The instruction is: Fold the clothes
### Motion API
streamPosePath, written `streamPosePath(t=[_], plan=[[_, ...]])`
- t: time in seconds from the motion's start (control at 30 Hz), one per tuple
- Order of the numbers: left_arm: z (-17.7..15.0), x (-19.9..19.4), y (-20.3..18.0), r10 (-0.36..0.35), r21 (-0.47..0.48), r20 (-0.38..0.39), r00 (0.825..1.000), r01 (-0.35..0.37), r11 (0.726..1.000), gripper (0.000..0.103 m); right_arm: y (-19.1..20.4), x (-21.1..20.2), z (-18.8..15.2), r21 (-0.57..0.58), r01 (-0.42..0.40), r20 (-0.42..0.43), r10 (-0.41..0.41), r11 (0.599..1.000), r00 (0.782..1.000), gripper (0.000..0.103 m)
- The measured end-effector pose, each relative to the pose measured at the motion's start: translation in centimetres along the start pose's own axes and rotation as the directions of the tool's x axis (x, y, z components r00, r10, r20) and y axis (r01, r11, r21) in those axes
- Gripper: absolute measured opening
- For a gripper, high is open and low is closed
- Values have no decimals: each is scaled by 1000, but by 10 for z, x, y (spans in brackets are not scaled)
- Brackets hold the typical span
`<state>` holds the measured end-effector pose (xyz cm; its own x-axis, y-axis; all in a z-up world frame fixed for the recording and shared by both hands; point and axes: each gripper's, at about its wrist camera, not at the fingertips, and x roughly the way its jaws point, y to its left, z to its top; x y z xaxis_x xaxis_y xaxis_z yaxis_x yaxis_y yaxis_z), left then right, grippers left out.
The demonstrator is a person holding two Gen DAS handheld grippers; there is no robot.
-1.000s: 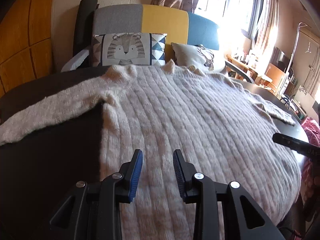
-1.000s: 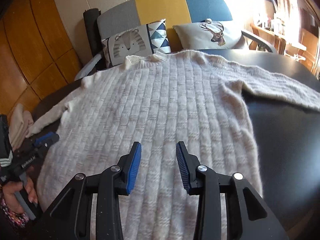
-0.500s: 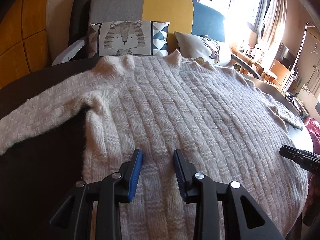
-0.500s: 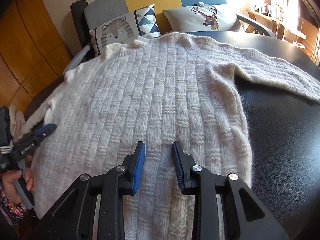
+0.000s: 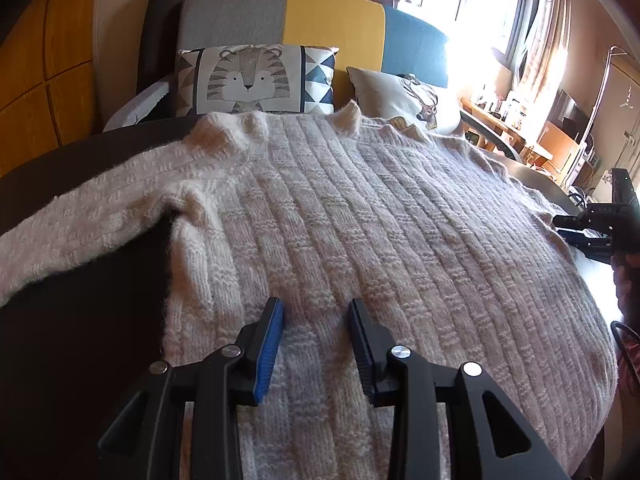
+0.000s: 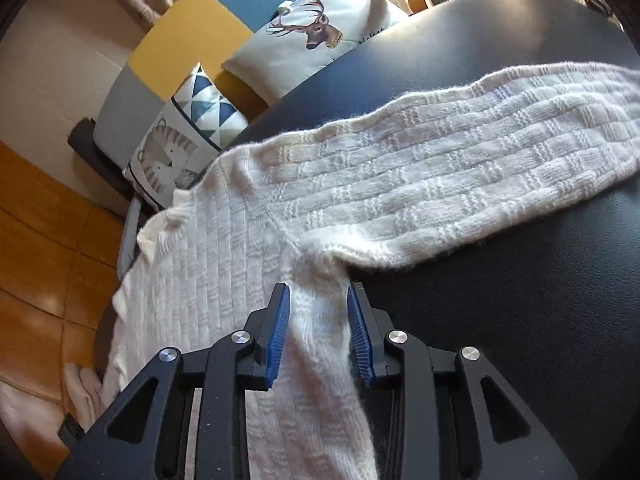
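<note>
**Right gripper has gone to the armpit of the sweater**

The cream knitted sweater [image 5: 360, 220] lies flat and face up on the dark round table [image 5: 80, 340], its collar toward the sofa [image 5: 320, 20] with the tiger cushion [image 5: 248, 80] and the deer cushion [image 6: 316, 32]. Both sleeves are spread out to the sides, so no fold is made yet.

The change of the last second is on the right side. A second ago the right gripper [image 6: 316, 320] stood over the middle of the sweater body, near the hem. Now it has travelled sideways to the right edge of the garment and rolled clearly, so the whole room looks tilted in its view. It points at the place where the right sleeve [image 6: 460, 184] joins the body. Its jaws are partly apart and opening a little, with the side edge of the knit between the blue pads [image 6: 280, 332], but I cannot see them pinching it.

The left gripper [image 5: 316, 344] has come a little nearer to the fabric and then stopped. Its jaws are about half open over the lower left part of the body and hold nothing.

In my judgement this means that the first fold will begin with the right sleeve, brought across the body, while the left gripper waits.
</note>
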<state>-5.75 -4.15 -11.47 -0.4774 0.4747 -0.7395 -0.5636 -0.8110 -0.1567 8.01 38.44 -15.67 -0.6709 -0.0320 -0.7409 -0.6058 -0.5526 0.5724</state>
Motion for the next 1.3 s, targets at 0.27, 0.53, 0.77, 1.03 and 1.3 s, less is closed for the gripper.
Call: streamPosePath(t=[0.27, 0.53, 0.77, 1.03, 1.3], plan=[[-1, 0, -1, -2, -1, 3, 1000, 2, 1000, 34, 3, 11, 17, -64, 56, 63, -52, 996, 997, 9], [-1, 1, 0, -4, -1, 4, 1000, 4, 1000, 34, 16, 20, 14, -236, 168, 90, -151, 957, 984, 10], [-1, 1, 1, -9, -3, 7, 1000, 9, 1000, 35, 40, -25, -14, -269, 161, 167, -119, 950, 979, 14], [-1, 1, 2, -18, -12, 6, 1000, 18, 1000, 35, 84, -3, -69, -457, 150, 104, -115, 877, 988, 14], [6, -5, 19, -100, -99, -13, 995, 98, 990, 35, 85, 13, -88, -478, 218, 136, -173, 851, 975, 14]])
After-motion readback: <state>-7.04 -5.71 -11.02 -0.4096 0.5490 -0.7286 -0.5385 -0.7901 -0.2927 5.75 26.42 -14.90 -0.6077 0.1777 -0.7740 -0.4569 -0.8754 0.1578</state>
